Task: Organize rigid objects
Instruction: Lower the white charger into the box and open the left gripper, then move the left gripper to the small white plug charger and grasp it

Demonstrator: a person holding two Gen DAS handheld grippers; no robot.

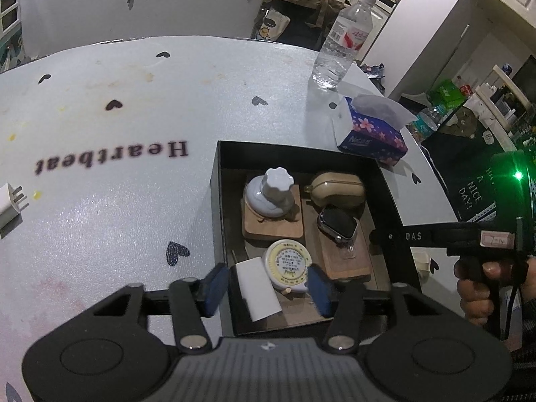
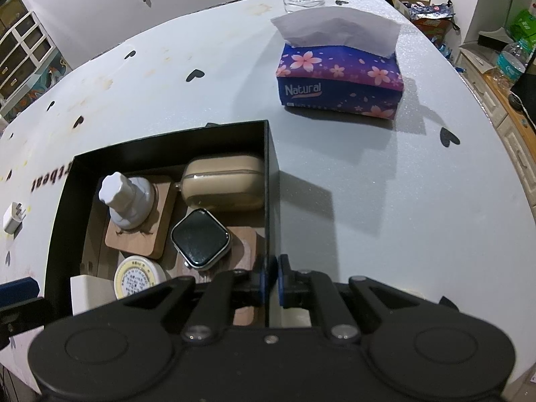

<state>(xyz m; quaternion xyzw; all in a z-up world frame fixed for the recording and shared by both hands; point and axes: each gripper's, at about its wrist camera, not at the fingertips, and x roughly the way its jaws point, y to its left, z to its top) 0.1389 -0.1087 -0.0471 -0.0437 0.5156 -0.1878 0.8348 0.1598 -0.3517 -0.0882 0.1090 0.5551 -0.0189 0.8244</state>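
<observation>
A black box (image 1: 385,181) is sitting on the white heart-printed tabletop (image 1: 134,201), and it is holding the rigid things: a white knobbed bottle (image 1: 271,194) standing on a wooden coaster (image 1: 268,227), a beige earbud case (image 1: 338,189) at the far side, a smartwatch (image 1: 336,224) lying on a second wooden block (image 1: 348,261), a round tape measure (image 1: 288,263), and a white block (image 1: 256,289) leaning at the near wall.

The left gripper (image 1: 266,289) is hovering over the box's near edge, its jaws standing spread with the white block and tape measure between them, neither pad visibly pressing.

The right gripper (image 2: 271,283) is pinching the box's right wall, jaws pressed together on it.

Beyond the box, a tissue pack (image 2: 338,77) and a water bottle (image 1: 341,40) are standing well apart from it; a white plug (image 1: 8,206) is lying to the left.
</observation>
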